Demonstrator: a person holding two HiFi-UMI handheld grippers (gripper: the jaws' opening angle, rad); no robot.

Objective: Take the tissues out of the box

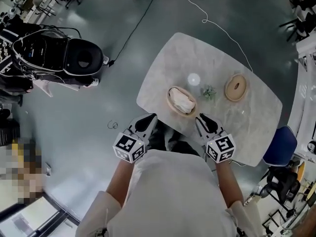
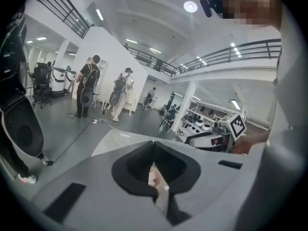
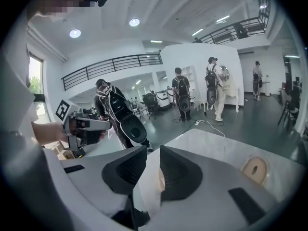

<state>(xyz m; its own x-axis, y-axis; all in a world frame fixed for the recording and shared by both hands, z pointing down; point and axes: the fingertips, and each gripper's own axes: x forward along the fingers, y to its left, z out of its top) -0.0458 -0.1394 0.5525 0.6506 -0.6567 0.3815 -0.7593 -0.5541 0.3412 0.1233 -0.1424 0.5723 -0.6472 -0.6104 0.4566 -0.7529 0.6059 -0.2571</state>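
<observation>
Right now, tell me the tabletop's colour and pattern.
The tabletop is pale grey-white with faint marble veining, clearest in the head view.

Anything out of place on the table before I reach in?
Nothing is spilled or tipped. The wooden tissue box sits open with tissue bunched inside. A round wooden disc with a hole, possibly its lid, lies apart from it, beyond the small plant.

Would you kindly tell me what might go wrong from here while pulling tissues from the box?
Nothing steadies the tissue box near the table edge, so a pull by the open right gripper may drag it off. The small plant stands close beside the box and could be knocked. The left gripper is shut and off the table.
</observation>
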